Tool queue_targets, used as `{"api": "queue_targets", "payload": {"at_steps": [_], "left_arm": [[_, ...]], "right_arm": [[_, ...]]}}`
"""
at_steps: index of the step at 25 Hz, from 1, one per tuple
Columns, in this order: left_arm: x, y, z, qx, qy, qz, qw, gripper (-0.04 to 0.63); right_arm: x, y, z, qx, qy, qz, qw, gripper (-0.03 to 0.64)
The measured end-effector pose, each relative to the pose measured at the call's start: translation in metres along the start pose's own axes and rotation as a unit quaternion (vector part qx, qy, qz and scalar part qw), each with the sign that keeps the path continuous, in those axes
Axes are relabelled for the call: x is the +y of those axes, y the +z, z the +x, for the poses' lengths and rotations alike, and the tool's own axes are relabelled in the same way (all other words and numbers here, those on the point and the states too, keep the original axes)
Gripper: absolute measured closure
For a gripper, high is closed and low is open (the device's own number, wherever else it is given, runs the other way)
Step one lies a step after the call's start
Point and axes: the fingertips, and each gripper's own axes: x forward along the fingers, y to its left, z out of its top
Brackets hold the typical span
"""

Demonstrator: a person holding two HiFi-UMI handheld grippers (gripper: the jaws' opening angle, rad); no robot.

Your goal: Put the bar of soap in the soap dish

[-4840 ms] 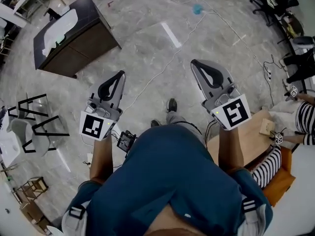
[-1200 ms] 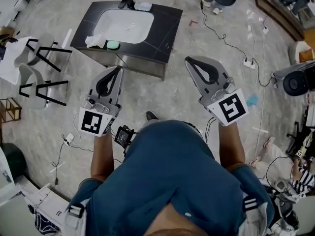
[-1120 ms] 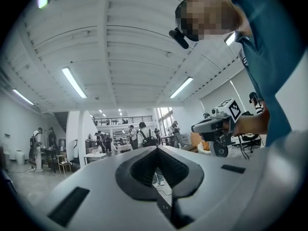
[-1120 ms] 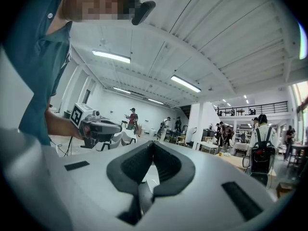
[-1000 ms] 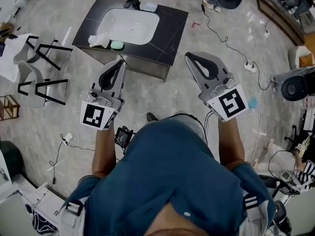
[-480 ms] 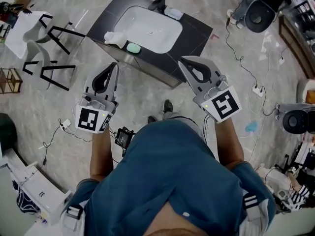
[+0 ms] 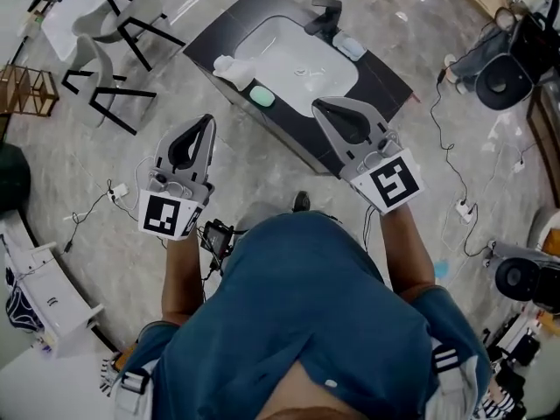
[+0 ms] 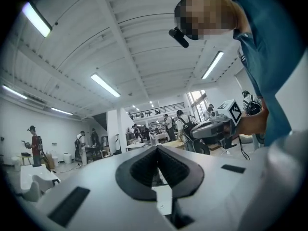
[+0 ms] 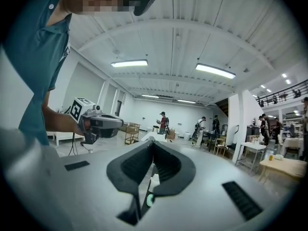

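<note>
Left tool (image 7: 206,122) and right tool (image 7: 320,106) both fully closed, holding nothing. Green soap (image 7: 262,96) lies on the surface (image 7: 385,81) at 7 o'clock of the basin (image 7: 302,59). Soap dish (image 7: 350,46) at its 2 o'clock.

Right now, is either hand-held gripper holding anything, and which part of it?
Nothing is held. The left hand-held gripper and right hand-held gripper are shut and empty; the green soap lies on the counter.
</note>
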Motion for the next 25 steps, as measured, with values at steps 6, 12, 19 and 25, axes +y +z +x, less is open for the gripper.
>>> {"api": "queue_targets", "payload": {"at_steps": [6, 12, 19, 25], "left_arm": [[0.034, -0.008, -0.002, 0.007, 0.022, -0.002, 0.9997, 0.592], [0.079, -0.021, -0.004, 0.006, 0.012, -0.008, 0.9999, 0.592], [0.120, -0.029, -0.009, -0.006, -0.021, -0.019, 0.9996, 0.592], [0.151, -0.045, -0.017, -0.001, -0.030, -0.028, 0.9991, 0.592]], "right_arm": [[-0.006, -0.015, 0.042, 0.013, 0.021, 0.009, 1.000, 0.603], [-0.008, -0.023, 0.094, 0.019, 0.015, 0.010, 1.000, 0.603], [-0.005, -0.030, 0.149, 0.025, -0.001, 0.008, 1.000, 0.603], [-0.001, -0.050, 0.188, 0.045, -0.004, 0.015, 0.999, 0.602]]}}
